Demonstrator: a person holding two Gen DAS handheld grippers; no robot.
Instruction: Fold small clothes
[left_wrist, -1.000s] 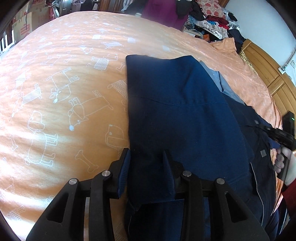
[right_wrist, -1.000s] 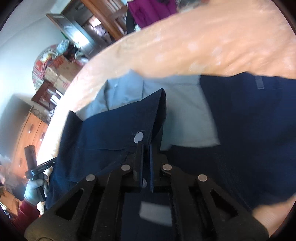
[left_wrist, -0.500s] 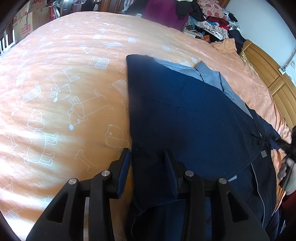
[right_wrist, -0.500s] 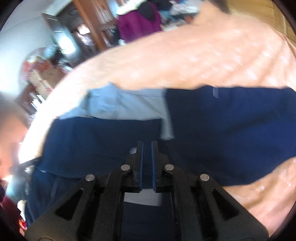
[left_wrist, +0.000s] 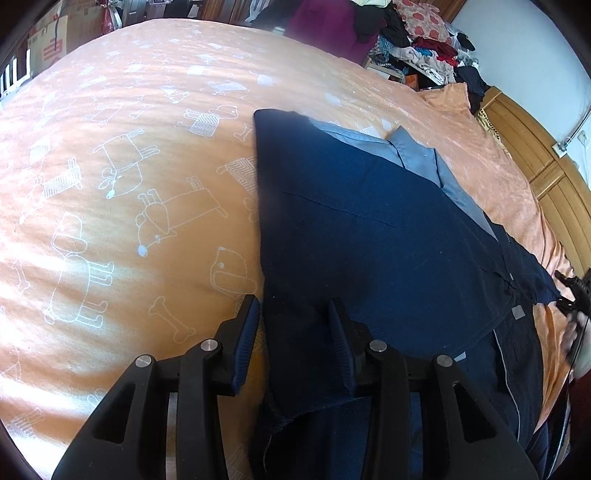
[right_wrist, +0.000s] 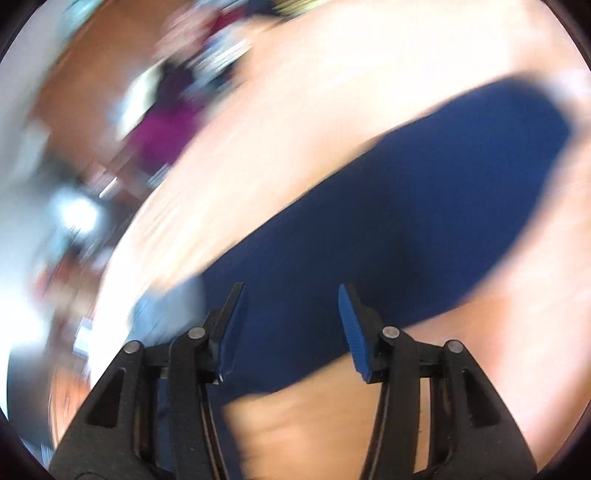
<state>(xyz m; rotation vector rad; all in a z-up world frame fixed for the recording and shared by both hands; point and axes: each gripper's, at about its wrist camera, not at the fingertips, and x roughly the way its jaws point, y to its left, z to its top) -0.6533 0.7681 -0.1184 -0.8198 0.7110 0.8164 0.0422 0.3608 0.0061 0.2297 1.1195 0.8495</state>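
left hand-held gripper (left_wrist: 291, 332) spread, straddling the garment (left_wrist: 369, 240) edge on the bed (left_wrist: 110, 184) | right hand-held gripper (right_wrist: 291, 325) spread, hovering over garment | advice: flatten fold before regrasping

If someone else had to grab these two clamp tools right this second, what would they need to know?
Left gripper: open, empty, jaws astride the near left edge of the navy garment.
Right gripper: open, empty, over the same garment; its view is blurred.
The garment lies on the orange bedspread, with a navy flap folded across it and a strip of light blue lining showing along the far edge.
Done: one fold laid down.
Left: probably at least one more fold, then smoothing. The near end looks loose and uneven.
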